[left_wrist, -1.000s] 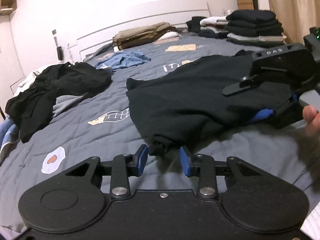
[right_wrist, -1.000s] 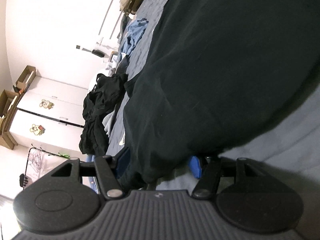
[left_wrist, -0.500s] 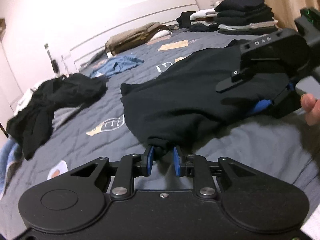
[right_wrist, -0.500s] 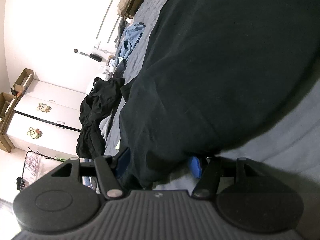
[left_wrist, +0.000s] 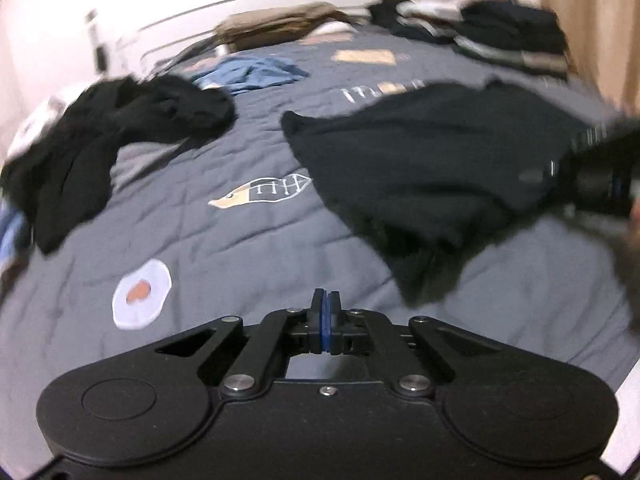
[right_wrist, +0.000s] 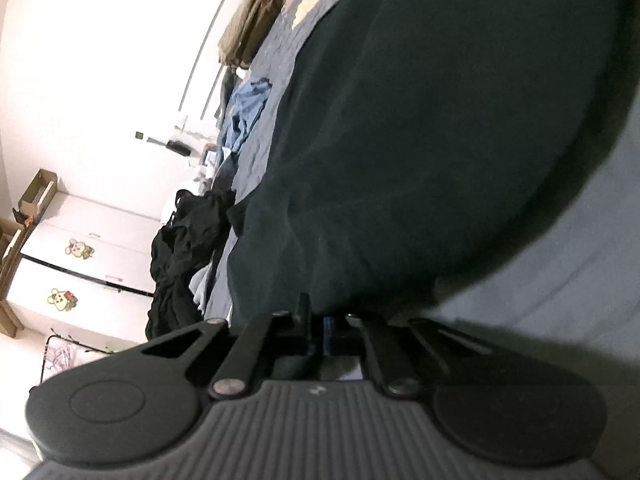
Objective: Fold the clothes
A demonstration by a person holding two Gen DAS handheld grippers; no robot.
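black garment (left_wrist: 432, 168) lies spread on the grey quilt (left_wrist: 248, 248), right of centre in the left wrist view; its near corner droops toward the camera.

left gripper (left_wrist: 325, 312): blue pads pressed together with nothing between them. cloth corner sits ahead and to the right, apart from the tips. frame blurred.

right gripper (right_wrist: 318, 326): jaws drawn in at the garment's near hem; fabric bunches right over the tips, so it looks pinched on the edge, though the pads are mostly hidden. in the left view this gripper is a dark smear at the right edge.

judgement: only 1 corner held. to fold well, left claw needs to open, go back to the drooping corner and bite a full hem, not a wisp. then lift both corners level, keep the edge taut, lay it over evenly.

other piles nearby: black heap (left_wrist: 100, 148), blue shirt (left_wrist: 256, 74), folded stack (left_wrist: 508, 36).
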